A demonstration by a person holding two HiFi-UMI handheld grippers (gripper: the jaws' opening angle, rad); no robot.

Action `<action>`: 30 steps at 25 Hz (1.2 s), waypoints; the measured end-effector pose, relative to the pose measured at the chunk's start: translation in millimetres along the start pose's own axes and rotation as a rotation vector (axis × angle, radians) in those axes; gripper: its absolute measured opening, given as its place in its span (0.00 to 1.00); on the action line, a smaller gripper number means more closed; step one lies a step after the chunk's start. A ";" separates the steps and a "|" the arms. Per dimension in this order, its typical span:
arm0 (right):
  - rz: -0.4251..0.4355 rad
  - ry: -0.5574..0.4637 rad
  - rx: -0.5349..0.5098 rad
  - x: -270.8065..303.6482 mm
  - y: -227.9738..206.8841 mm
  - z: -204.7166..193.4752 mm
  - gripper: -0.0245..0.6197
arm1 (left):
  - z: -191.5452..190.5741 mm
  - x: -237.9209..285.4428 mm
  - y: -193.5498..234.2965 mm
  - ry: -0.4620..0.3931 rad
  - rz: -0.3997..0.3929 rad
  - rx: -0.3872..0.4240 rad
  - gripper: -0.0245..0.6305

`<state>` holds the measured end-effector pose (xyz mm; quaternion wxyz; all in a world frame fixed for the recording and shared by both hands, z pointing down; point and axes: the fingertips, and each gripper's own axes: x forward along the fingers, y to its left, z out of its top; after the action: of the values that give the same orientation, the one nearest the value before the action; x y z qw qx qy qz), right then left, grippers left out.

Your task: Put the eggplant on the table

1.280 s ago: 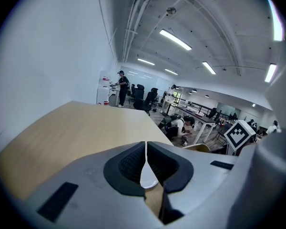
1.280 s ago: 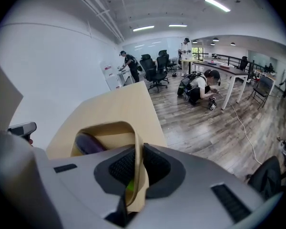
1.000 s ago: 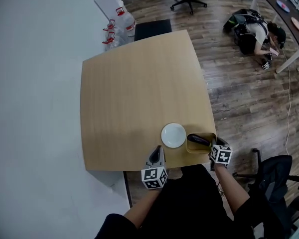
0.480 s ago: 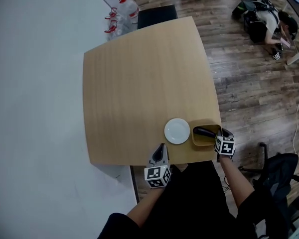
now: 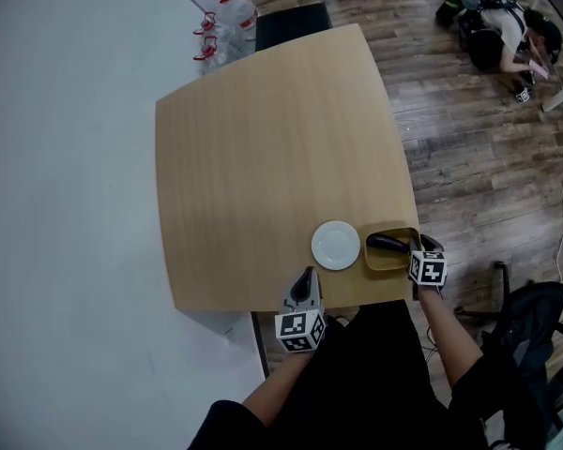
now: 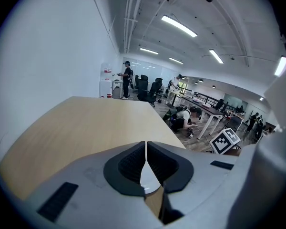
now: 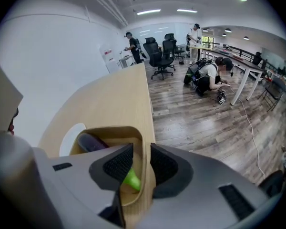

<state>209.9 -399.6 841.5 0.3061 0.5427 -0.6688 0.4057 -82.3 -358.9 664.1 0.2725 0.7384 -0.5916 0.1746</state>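
Observation:
A dark purple eggplant (image 5: 385,243) with a green stem (image 7: 131,179) lies in a small wooden bowl (image 5: 391,264) near the table's (image 5: 263,157) front right corner. A white plate (image 5: 336,246) sits just left of the bowl. My right gripper (image 5: 415,248) straddles the bowl's right rim (image 7: 145,151). Its jaws are opening, with the rim between the pads and a gap on both sides. My left gripper (image 5: 307,275) hovers shut and empty over the front edge, near the plate. In the left gripper view its pads (image 6: 133,163) meet.
Water bottles (image 5: 220,31) and a black chair (image 5: 291,24) stand past the table's far end. A person crouches on the wooden floor (image 5: 511,36) at the far right. An office chair (image 5: 535,312) stands close on my right.
My right gripper has come down a little with the bowl and eggplant, which now rests beside the plate. The left gripper has stayed in place.

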 end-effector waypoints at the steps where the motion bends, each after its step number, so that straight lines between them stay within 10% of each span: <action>1: 0.000 -0.007 0.001 -2.1 1.1 1.5 0.30 | -0.2 -1.4 1.1 -0.003 0.000 -0.001 0.07; 16: 0.057 -0.174 -0.021 -68.2 55.6 17.2 0.34 | -15.0 -58.3 14.8 -0.094 -0.034 -0.011 0.07; 30: 0.085 -0.395 -0.067 -230.1 177.4 -79.5 0.30 | -61.7 -196.7 18.2 -0.230 -0.149 -0.028 0.07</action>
<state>86.1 -205.7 647.1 0.1698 0.5724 -0.7513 0.2814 -143.0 -171.0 602.3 0.2254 0.7916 -0.5648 0.0596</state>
